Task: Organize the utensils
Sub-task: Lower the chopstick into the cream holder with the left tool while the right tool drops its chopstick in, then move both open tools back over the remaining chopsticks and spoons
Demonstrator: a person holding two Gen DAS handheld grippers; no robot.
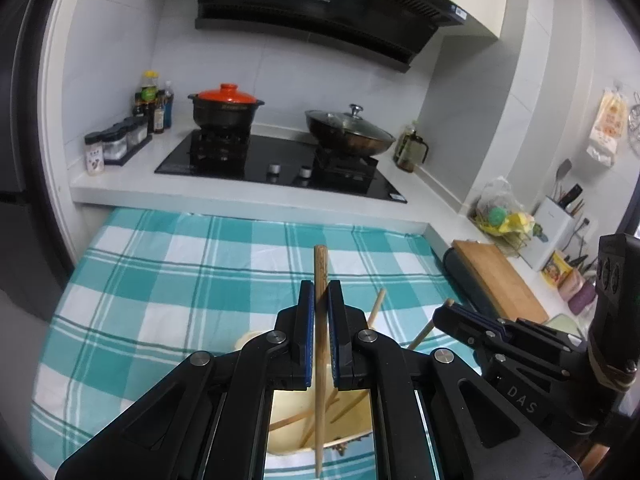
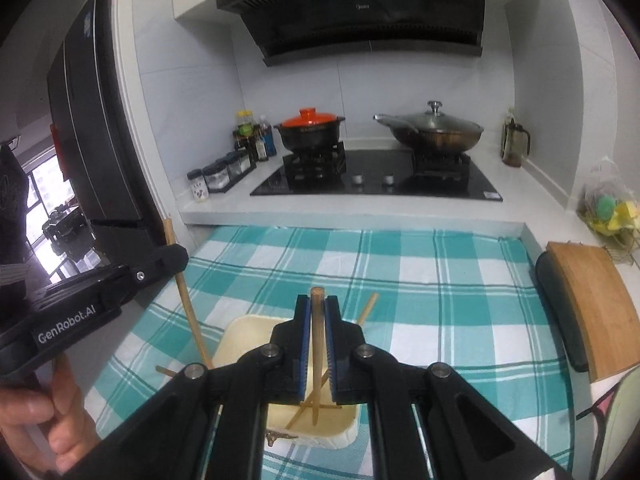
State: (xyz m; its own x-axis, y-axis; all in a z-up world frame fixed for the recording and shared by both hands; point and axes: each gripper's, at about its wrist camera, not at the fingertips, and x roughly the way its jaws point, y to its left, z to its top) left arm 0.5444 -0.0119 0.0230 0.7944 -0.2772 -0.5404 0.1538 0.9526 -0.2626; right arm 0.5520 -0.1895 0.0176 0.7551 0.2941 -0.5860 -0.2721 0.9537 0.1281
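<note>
Your left gripper, low in the centre of the left wrist view, was clamped on an upright chopstick. Your right gripper, low centre of its own view, pinched a second chopstick. Both sticks dipped into the cream container on the checked cloth, where other chopsticks lay crossed. You seemed mid-placement; next, judging by this, you needed to part each pair of jaws so the sticks dropped inside.
</note>
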